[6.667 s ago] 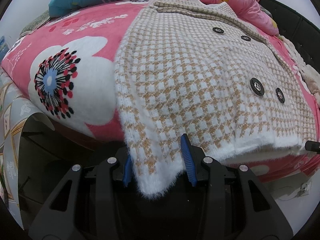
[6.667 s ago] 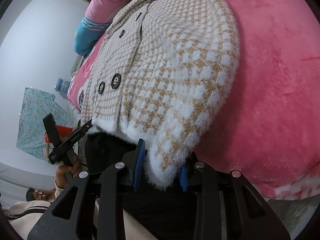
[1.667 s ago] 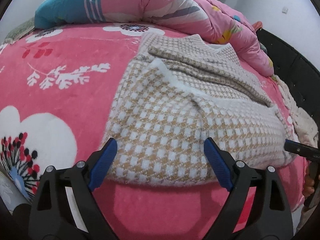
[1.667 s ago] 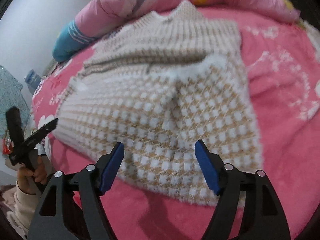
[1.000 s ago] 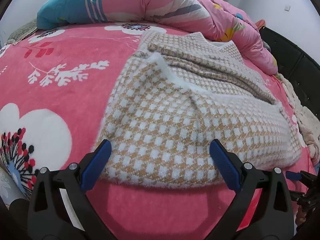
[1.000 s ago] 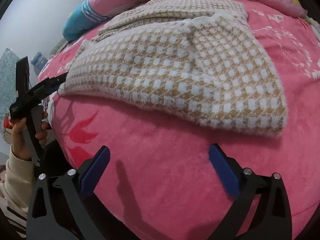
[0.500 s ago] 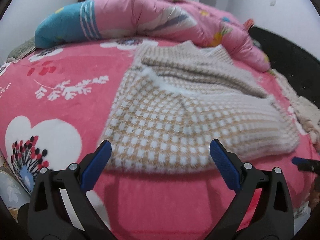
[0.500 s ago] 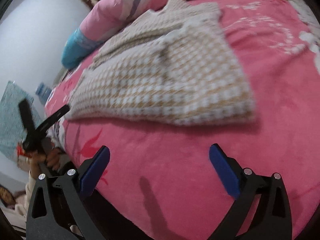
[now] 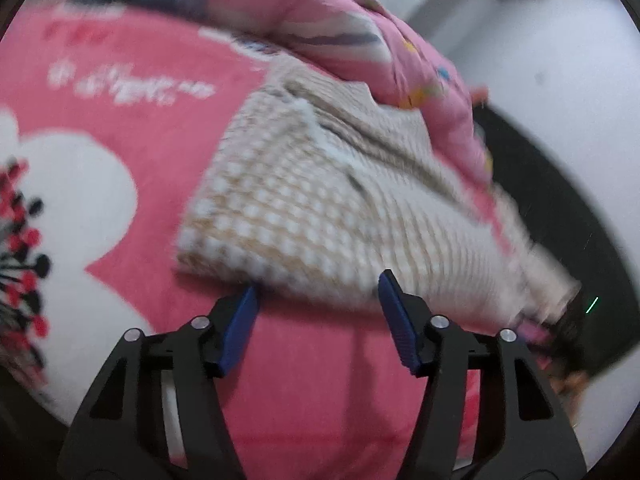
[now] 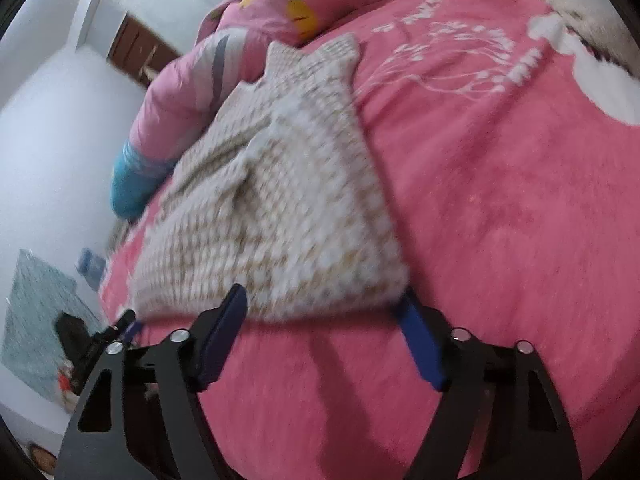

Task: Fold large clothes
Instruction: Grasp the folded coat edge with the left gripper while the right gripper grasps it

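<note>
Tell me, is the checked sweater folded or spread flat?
Folded: the checked sweater lies doubled on the pink blanket, its fuzzy hem lying across the upper part.

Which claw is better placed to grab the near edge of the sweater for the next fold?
Roughly even, slight edge to the right claw: open, both tips at the sweater hem and its corner. The left claw is open at the same hem, mid-edge.

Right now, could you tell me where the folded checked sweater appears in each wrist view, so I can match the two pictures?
Left wrist view: the checked sweater fills the centre, its near folded edge just beyond the open left gripper.
Right wrist view: the sweater lies centre-left, its near edge at the open right gripper.
Shared landmark: the rolled pink quilt behind the sweater's far end.
</note>
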`<state>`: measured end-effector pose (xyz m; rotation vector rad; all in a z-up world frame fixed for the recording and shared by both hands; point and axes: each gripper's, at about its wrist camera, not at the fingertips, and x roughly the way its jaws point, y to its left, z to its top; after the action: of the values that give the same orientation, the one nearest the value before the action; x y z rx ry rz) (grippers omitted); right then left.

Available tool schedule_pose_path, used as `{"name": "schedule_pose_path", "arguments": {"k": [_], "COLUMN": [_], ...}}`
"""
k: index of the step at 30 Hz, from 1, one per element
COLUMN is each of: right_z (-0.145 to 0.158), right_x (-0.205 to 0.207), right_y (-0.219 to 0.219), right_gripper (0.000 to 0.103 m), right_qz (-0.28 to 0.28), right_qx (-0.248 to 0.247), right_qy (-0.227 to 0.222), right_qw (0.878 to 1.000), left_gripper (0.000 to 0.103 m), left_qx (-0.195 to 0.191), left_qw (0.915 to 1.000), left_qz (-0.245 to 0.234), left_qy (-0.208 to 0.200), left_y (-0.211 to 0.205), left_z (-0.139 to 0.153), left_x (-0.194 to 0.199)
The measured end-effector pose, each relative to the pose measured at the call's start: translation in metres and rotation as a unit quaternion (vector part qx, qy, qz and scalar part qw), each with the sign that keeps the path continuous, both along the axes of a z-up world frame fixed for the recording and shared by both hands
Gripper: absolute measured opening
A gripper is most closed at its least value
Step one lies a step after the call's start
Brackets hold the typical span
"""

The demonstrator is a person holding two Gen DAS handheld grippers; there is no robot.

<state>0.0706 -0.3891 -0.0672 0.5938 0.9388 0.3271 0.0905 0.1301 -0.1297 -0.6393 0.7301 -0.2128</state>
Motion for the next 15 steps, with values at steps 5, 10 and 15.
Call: {"name": "schedule_pose_path", "arguments": {"k": [5, 10, 15], "right_z": [-0.012, -0.012, -0.001], "right_x": [0.015, 0.028, 0.035], "right_y": [-0.021, -0.019, -0.013], "right_gripper": [0.052, 0.042, 0.036], "right_qz": [-0.048, -0.057, -0.039], "right_qx": [0.065, 0.063, 0.048], "right_qy": [-0.004, -0.011, -0.013], "right_qw": [0.997, 0.996, 0.998], "left_gripper": [0.045, 0.037, 0.035], "left_qx": [-0.048, -0.034, 0.008], "left_qw": [0.9987, 0.9987, 0.9981], "left_qz": [0.020, 0.038, 0.054], "left_qy": [-0.001, 0.011, 0.029], "left_y": [0.013, 0.008, -0.001], "left_z": [-0.007, -0.005, 0.005], "left_x": [0.012, 0.023, 0.029]}}
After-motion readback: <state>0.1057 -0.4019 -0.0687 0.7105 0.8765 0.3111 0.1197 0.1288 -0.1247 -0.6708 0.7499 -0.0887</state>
